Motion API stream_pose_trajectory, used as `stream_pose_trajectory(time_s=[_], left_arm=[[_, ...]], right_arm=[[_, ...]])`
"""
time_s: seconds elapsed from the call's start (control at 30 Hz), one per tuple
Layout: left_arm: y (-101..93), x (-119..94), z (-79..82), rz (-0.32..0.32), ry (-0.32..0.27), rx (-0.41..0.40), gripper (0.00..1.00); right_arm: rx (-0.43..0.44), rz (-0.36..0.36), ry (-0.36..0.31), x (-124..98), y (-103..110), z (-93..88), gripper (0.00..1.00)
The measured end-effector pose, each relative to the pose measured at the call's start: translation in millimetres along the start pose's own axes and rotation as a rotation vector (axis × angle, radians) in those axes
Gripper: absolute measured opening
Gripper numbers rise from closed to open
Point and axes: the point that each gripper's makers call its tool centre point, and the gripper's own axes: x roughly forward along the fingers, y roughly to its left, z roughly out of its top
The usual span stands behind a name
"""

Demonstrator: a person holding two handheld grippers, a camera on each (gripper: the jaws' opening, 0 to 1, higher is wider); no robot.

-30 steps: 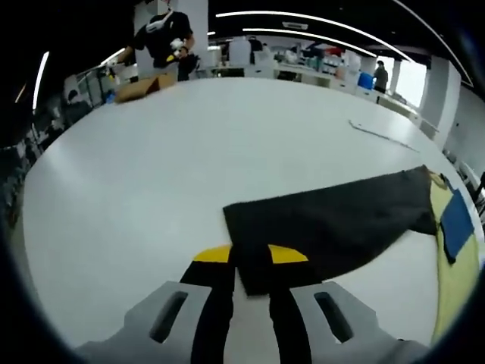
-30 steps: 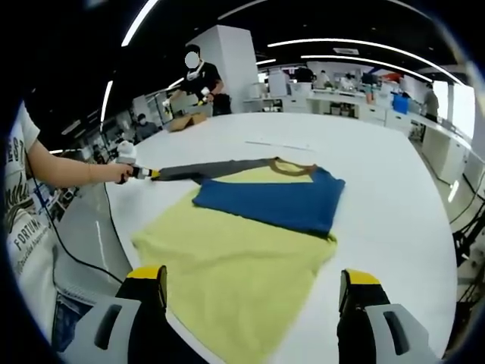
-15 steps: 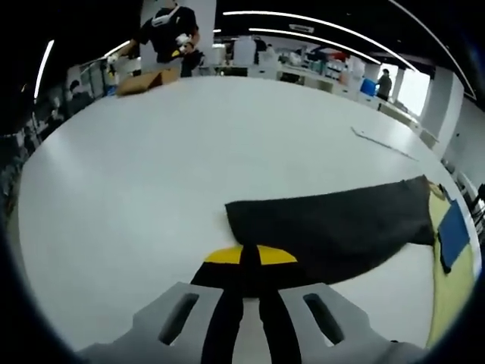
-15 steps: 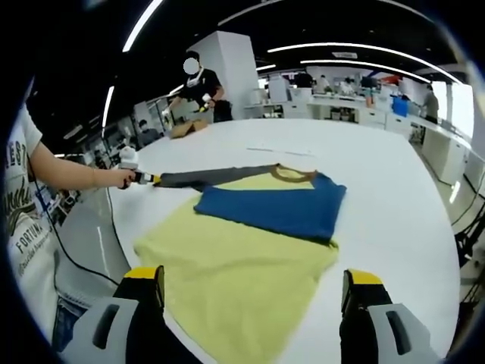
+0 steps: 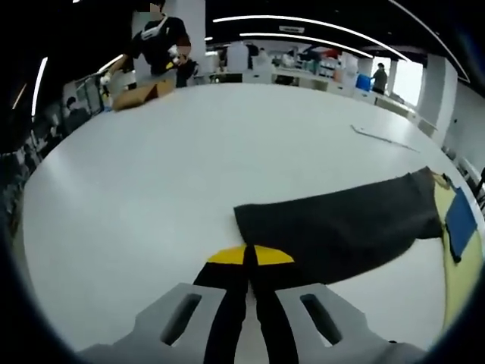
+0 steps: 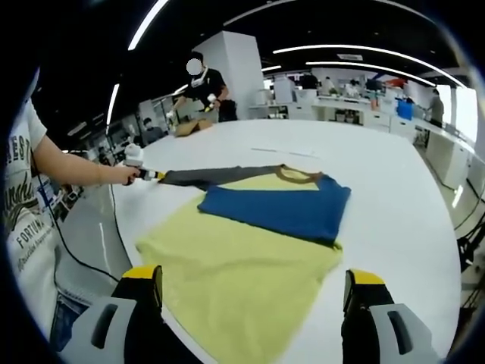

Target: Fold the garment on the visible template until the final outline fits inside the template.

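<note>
While pinched flat, dark matte sleeve [image 5: 341, 231] in left tongs [image 5: 251, 258].

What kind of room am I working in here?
Probably an open-plan lab or workshop: a big white table holding the garment, strip ceiling lights, benches with equipment behind, and another person working.

The garment [image 6: 250, 250] lies spread on the table [image 6: 394, 197], its sleeve [image 5: 341, 227] stretched out sideways to the left gripper [image 6: 151, 175] — which meets it at the cuff. The right gripper [image 6: 254, 284] sits at the near hem. A box [image 5: 140, 92] rests on the table's far edge, a person [image 6: 203, 87] behind it.
</note>
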Motion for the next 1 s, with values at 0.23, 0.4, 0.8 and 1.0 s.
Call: stream_pose_trajectory(time_s=[0.23, 0.4, 0.8, 1.0], left_arm=[[-6.6, 0, -4.1, -0.038, 0.013, -0.031, 0.19], [-9.0, 2, -3.2, -0.047, 0.016, 0.012, 0.18], [-12.3, 1, -3.5, -0.046, 0.008, -0.01, 0.03], [-12.4, 0, -3.8, -0.054, 0.015, -0.041, 0.02]], right_arm=[[0.002, 0.001, 0.004, 1, 0, -0.6, 0.98], [-0.001, 0.001, 0.006, 2, 0, -0.5, 0.98], [0.002, -0.008, 0.014, 1, -2, -2.8, 0.98], [0.0, -0.007, 0.013, 1, -2, -1.6, 0.98]])
